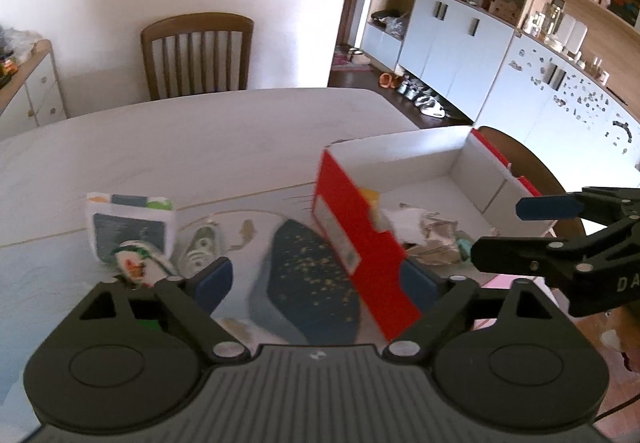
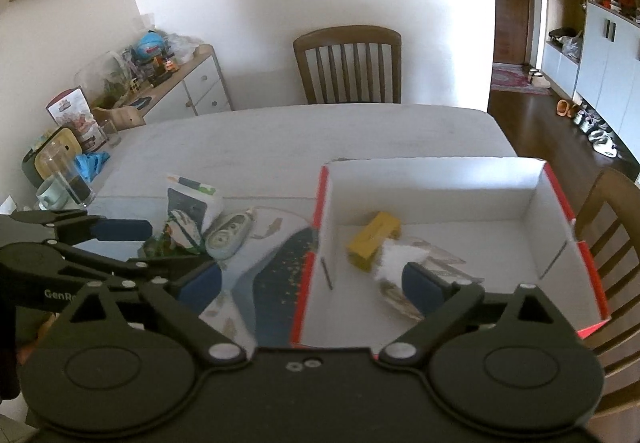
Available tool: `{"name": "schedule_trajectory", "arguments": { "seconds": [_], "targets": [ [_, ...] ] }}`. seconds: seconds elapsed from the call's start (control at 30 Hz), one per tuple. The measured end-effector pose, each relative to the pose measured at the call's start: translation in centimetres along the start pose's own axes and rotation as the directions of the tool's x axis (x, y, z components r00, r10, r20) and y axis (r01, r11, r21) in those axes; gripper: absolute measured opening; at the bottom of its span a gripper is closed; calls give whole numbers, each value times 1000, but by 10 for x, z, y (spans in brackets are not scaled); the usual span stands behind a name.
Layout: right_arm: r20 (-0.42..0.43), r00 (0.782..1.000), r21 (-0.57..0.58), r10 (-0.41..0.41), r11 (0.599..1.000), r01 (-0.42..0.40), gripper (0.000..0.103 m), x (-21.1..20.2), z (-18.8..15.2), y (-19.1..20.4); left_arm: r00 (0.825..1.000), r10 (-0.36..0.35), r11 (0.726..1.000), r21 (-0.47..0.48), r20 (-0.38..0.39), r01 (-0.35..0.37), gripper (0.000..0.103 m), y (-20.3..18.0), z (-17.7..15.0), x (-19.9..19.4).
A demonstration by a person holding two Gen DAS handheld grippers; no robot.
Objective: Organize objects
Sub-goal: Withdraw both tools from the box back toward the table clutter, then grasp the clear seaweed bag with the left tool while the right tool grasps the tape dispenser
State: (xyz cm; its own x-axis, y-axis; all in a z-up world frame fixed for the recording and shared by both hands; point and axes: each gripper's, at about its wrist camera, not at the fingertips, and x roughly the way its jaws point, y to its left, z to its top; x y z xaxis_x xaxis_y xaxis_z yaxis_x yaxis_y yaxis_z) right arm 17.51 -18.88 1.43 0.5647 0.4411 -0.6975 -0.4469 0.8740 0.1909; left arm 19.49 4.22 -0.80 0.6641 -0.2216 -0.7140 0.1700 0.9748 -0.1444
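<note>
both wide open and empty, left gripper [image 1: 316, 279] nearer the loose white correction tape dispenser [image 1: 202, 247] and pouch [image 1: 130, 227] lying on the table [image 1: 180, 147] ahead-left of it, right gripper [image 2: 312, 283] straddling the red box [image 2: 432, 179] wall, yellow block [image 2: 374, 239] already inside.

Box [image 2: 532, 199] contents blurred; crumpled item [image 2: 400, 259] unidentifiable.

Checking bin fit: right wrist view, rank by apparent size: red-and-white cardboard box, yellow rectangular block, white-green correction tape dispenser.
1. Red-and-white cardboard box, by far the largest.
2-3. Yellow rectangular block and white-green correction tape dispenser look alike; blur leaves that unsure.
</note>
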Motion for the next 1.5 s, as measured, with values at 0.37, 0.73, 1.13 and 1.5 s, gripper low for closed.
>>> {"name": "schedule_trajectory", "arguments": {
  "seconds": [0.37,0.73,1.13,1.5],
  "targets": [
    [-28,1000,-19,8,1000,-8,98,25,4,47,999,38,999,-20,17,-38,103,58,-14,-7],
    [-76,997,-34,11,999,-14,98,61,8,81,999,48,998,-49,-25,-49,103,128,-41,1],
    [-129,991,-44,-45,998,40,98,111,22,86,989,126,990,-61,-72,-130,103,188,-56,34],
    [-175,982,-30,-67,998,63,97,160,34,80,982,151,986,-59,-112,-158,103,210,-62,66]
  ]
}}
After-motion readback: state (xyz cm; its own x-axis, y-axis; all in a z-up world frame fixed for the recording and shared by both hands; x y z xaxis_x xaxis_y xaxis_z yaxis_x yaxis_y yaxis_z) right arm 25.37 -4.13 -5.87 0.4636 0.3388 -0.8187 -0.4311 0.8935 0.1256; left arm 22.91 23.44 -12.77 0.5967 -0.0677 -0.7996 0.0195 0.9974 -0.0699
